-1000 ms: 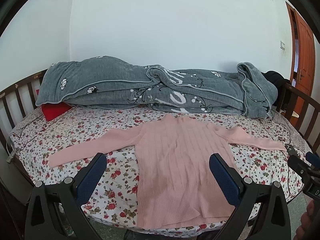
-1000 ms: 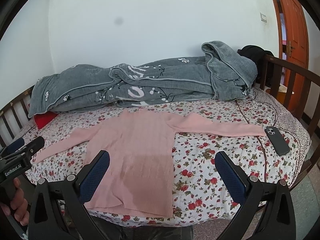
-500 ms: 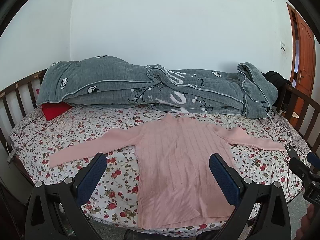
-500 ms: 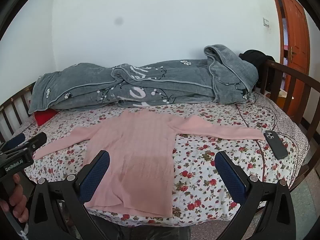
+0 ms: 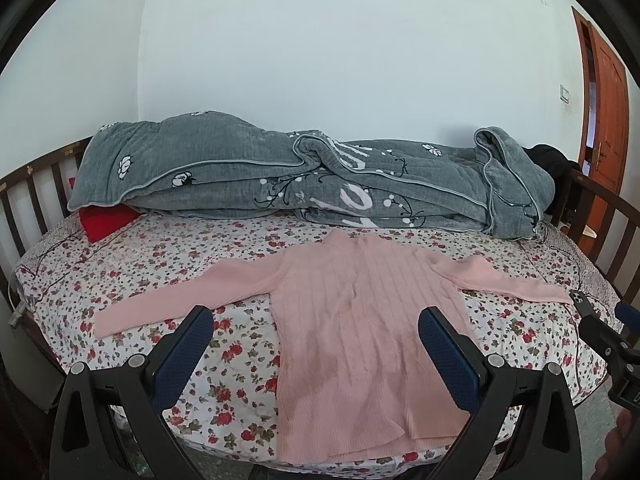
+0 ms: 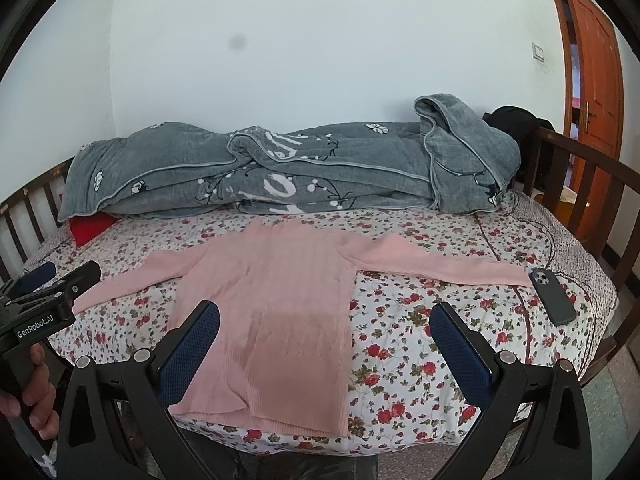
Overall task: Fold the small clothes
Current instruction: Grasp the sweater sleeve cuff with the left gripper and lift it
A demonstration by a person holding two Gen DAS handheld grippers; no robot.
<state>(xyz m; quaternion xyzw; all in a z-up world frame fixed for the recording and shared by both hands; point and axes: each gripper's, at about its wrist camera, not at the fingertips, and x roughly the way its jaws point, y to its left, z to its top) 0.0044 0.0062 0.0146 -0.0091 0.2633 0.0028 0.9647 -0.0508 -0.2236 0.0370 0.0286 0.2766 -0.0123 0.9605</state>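
Flatly spread ribbed pink sweater (image 5: 360, 320), floral quilted bedsheet (image 5: 240, 344)

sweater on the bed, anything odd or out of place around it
The pink sweater lies flat with sleeves spread. The one stray item is a dark phone on the floral sheet, right at the cuff of one sleeve, where it could interfere with folding that sleeve in.

A bed (image 6: 420, 320) with a white sheet printed in red flowers fills the scene, with dark wooden rails at its left and right ends. A grey quilt (image 6: 304, 176) with white flowers lies bunched along the far side, against the white wall. A red cushion (image 5: 106, 220) peeks from under its left end. A dark phone (image 6: 552, 296) lies face down near the right edge. An orange-brown door (image 6: 592, 64) stands far right.
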